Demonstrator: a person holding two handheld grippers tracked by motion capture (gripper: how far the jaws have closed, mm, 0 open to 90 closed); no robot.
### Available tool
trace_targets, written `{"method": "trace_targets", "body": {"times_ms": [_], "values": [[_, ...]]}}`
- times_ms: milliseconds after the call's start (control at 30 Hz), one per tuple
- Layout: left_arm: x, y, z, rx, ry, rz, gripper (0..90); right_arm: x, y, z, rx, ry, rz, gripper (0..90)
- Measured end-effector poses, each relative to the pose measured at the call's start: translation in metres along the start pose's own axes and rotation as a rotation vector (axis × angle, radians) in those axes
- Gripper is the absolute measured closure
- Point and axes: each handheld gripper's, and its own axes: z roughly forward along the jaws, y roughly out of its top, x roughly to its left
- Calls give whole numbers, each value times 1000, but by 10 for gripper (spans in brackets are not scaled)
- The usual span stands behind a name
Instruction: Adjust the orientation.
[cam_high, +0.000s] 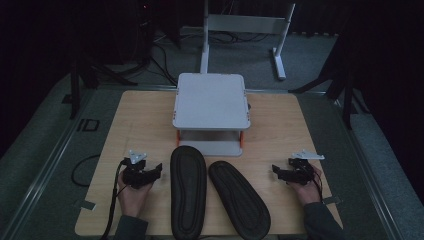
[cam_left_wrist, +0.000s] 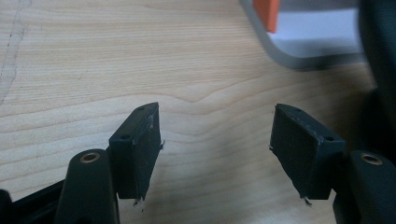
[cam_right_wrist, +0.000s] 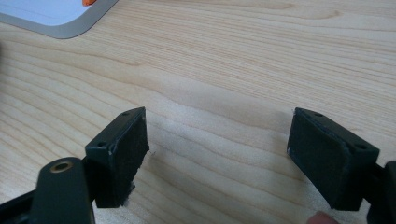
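Claw state first: your left claw (cam_high: 156, 170) and right claw (cam_high: 276, 171) both rest low on the bench (cam_high: 140, 115), jaws spread and empty, flanking two black slippers lying sole-up, the left slipper (cam_high: 188, 189) and right slipper (cam_high: 238, 197). Reaching inward carelessly could shove a sole aside instead of gripping it. Just behind them the two-tier grey rack (cam_high: 211, 100) blocks any forward push.

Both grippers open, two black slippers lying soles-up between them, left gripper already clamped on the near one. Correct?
Not quite. The left gripper holds nothing: the left gripper view shows its jaws apart over bare table. The rest stands: right gripper open, both slippers between them.
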Motion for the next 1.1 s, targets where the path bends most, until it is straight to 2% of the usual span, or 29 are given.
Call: {"method": "trace_targets", "body": {"times_ms": [167,267,633,733,833,933,1000,1100], "values": [[-11,-5,-12,-8,2,60,336,1,0,0,1,-3,-4,200],[-18,-10,-15,5,10,100,336,1,0,0,0,-3,-5,199],[-40,-23,-8,64,-3,175,334,0,0,0,0,-2,-3,199],[-46,-24,-10,54,2,186,342,0,0,0,0,-1,-3,199],[-47,-23,-15,39,-10,180,344,0,0,0,0,0,-3,199],[-51,-21,-22,16,-41,173,346,0,0,0,0,1,-2,199],[-56,-19,-28,-5,-63,179,346,0,0,0,0,1,-2,199],[-65,-14,-33,-14,-66,211,355,0,0,0,0,0,-4,199]]}}
